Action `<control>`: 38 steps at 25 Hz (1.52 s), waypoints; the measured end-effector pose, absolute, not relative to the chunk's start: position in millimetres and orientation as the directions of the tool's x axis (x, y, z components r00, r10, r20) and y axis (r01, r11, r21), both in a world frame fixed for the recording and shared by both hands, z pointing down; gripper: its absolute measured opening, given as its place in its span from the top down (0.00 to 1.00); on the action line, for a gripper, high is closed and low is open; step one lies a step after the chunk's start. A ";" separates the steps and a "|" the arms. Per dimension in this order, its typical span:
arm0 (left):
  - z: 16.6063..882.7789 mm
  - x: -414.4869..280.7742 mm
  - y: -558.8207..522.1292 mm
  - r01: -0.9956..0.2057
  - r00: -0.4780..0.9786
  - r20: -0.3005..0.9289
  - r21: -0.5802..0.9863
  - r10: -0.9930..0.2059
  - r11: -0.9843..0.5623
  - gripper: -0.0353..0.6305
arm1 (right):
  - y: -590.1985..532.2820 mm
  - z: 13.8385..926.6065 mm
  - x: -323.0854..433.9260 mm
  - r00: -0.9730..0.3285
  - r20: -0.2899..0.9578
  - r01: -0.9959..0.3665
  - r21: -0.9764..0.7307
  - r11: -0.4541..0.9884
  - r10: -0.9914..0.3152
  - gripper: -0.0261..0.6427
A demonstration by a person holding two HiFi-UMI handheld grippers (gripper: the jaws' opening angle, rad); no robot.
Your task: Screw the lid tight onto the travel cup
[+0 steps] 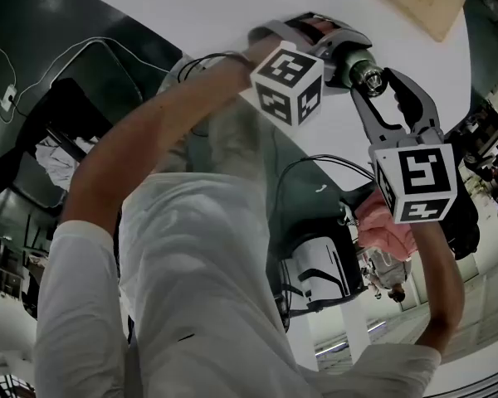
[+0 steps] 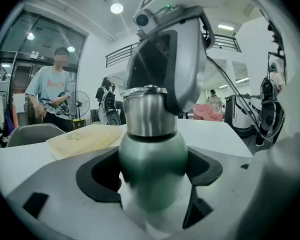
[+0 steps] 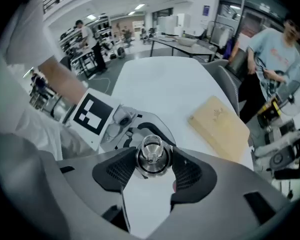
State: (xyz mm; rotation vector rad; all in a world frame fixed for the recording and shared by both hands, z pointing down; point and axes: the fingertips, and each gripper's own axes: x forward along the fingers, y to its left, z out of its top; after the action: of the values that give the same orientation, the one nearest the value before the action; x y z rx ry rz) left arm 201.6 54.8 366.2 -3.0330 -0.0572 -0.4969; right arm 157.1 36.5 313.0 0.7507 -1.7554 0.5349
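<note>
The left gripper is clamped around the green cup, whose steel lid sits at 12 o'clock. The right gripper is closed on that lid. Its view shows the lid end-on, hiding the cup's body.

white table — wooden board

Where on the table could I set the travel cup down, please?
The white table is bare beside the wooden board, out to its far edge. It is crowded only near you, where the left gripper holds the travel cup and the right gripper grips its lid.
</note>
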 end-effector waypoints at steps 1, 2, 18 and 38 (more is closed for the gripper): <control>366.1 201.9 55.0 0.047 0.947 0.320 -0.061 0.025 -0.997 0.41 | 36.1 312.9 159.2 -0.190 0.953 -0.761 0.010 0.649 -0.237 0.63; 365.9 202.2 54.9 0.047 0.947 0.319 -0.062 0.025 -0.997 0.41 | 35.7 312.7 161.0 -0.180 0.951 -0.800 0.007 0.600 -0.251 0.63; 367.1 202.0 53.8 0.051 0.948 0.318 -0.052 0.032 -0.997 0.41 | 41.4 274.8 154.3 -0.265 0.943 -0.640 -0.016 0.769 -0.201 0.55; 365.1 202.7 58.1 0.073 0.947 0.317 -0.058 0.052 -0.996 0.41 | 67.5 312.6 157.0 -0.073 0.995 0.672 0.004 0.741 0.061 0.55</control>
State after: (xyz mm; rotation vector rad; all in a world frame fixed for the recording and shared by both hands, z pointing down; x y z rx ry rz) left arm 202.7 58.1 365.1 -3.0320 -0.0975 -0.4909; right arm 157.0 67.5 312.6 -0.6084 -1.5839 -0.5583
